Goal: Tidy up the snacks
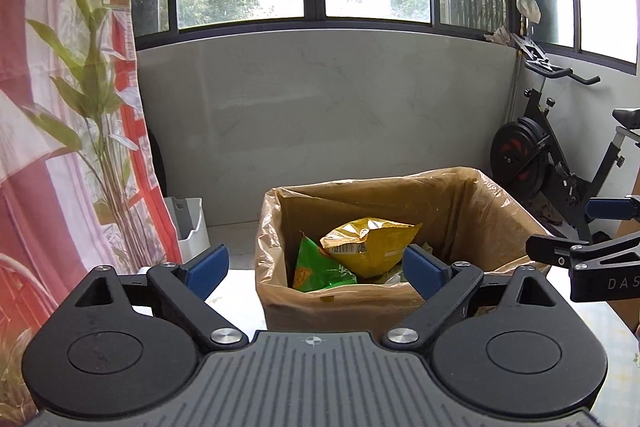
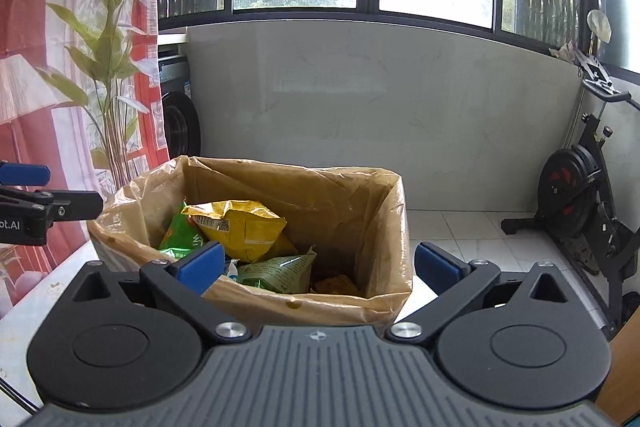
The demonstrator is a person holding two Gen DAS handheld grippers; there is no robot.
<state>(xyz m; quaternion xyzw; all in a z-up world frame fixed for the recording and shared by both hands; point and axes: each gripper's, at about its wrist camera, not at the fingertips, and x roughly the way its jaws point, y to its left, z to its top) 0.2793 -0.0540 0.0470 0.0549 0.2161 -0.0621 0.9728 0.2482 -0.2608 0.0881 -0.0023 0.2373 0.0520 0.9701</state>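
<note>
You are holding both tools just short of a brown cardboard box lined with a translucent tan plastic bag (image 1: 460, 211), which is standing on a pale tabletop (image 1: 240, 307) before a grey wall and a wide window. Your left gripper (image 1: 316, 269) is standing with its blue pads (image 1: 208, 265) spread wide and nothing between them; your right gripper (image 2: 320, 269) is likewise splayed and empty, its blue fingertips (image 2: 200, 267) framing the near rim of the box. Neither tool is touching a packet.

The snacks are lying inside the box: a crumpled yellow foil chip bag (image 2: 240, 227) is resting on top, a bright green packet (image 1: 316, 265) is tucked beside and partly under it, and a paler green pouch (image 2: 276, 273) is sitting nearer the front wall, seen only from the right wrist. Something orange-brown is lying on the box floor to its right; what it is cannot be told.

Judging by the empty tools and the filled box, you are finishing a drop-off, with the packets already delivered. No loose snack is showing on the table in either view, so the next move is calling for you to swing the cameras around and find whatever remains, or else to square up the pile inside. A black exercise bike (image 2: 580, 195) is standing at the right, well apart.
</note>
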